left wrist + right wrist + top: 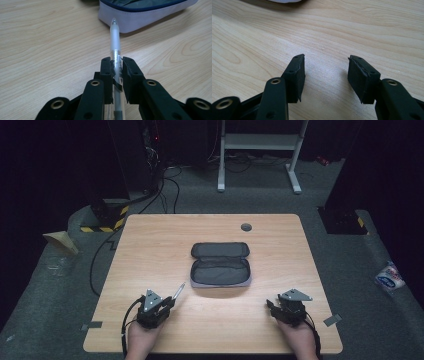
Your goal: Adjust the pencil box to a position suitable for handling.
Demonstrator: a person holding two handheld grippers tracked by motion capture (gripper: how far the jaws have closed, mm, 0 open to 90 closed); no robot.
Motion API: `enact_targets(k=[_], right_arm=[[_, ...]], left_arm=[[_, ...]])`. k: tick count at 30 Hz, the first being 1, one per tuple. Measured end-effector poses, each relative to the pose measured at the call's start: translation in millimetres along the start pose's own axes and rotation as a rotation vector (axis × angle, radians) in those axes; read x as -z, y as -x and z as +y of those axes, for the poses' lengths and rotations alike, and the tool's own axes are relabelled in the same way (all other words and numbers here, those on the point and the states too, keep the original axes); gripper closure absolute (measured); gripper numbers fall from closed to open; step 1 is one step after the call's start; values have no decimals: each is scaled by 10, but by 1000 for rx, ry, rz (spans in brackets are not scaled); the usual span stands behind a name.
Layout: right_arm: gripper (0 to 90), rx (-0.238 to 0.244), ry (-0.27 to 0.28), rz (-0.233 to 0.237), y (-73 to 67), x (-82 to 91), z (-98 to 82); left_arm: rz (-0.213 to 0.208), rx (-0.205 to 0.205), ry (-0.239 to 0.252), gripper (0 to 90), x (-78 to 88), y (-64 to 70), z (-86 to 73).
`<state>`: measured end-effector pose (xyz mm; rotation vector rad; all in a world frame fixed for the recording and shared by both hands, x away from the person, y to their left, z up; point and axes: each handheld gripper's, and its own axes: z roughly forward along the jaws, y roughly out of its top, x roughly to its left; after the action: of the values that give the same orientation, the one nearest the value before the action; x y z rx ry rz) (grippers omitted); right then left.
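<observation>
We hold a pen (115,42) in the left gripper (161,303), near the table's (150,240) front left corner. In the left gripper view its jaws are closed on the clear barrel partway along, so the frosted front half and the tip stick out ahead, pointing at the near corner of the pencil case (220,264). Gripping it lengthwise like this lets us aim the pen along the jaws, which we judge suits sliding it into the case tip first.

The pencil case lies open at the middle of the table, hinged flat, with its lid half toward the far edge and the base half toward us. Both halves show a dark grey lining with a dark zip border and a pale outer wall. From the high view we cannot make out anything inside either half; they look empty, but small items would be hard to tell.

The right gripper (274,309) rests low over the table near the front right corner, its jaws wide apart with nothing but bare wood between them. We judge it is kept clear and ready, perhaps to steady the case.

A small dark round cap (246,227) sits in the tabletop near the far edge.
</observation>
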<state>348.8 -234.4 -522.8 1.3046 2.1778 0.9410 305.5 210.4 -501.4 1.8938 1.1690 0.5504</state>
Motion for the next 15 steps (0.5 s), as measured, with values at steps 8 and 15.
enact_targets(k=[8, 15], right_arm=[[475, 0, -1, 0, -2, 0, 0], [472, 4, 1, -7, -10, 2, -1]], left_arm=[[-6, 1, 35, 788, 39, -9, 24], [-9, 13, 69, 789, 77, -34, 57]])
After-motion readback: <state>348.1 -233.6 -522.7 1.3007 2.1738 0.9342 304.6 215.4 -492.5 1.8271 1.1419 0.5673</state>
